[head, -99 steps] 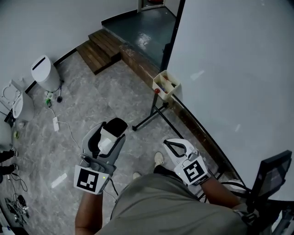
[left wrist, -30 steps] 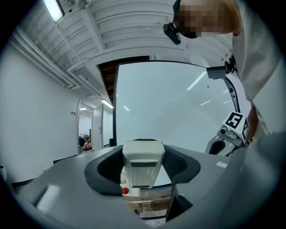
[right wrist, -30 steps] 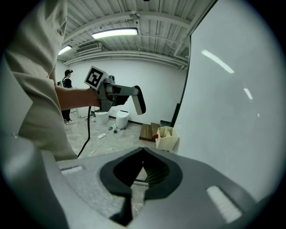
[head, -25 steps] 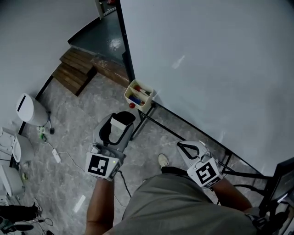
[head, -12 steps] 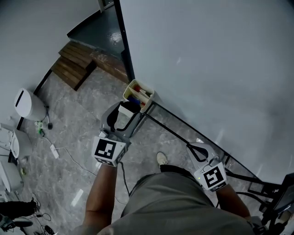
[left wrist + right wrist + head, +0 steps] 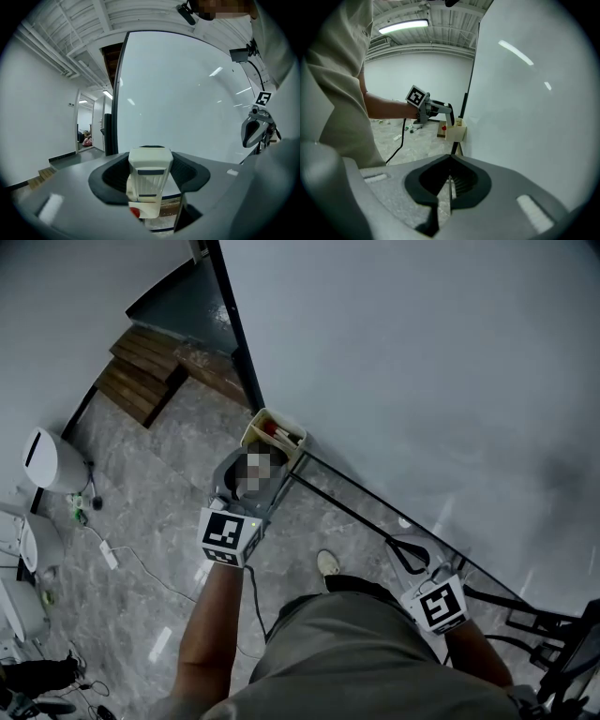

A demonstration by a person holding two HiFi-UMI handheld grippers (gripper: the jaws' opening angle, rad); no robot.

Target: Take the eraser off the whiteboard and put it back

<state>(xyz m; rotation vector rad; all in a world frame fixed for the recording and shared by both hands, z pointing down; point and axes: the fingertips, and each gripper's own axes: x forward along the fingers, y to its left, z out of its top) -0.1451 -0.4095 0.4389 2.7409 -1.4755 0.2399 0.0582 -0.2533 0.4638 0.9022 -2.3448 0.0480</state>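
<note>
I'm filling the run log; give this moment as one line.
left gripper shut on eraser, near cream tray | right gripper shut, empty | eraser off whiteboard
</note>
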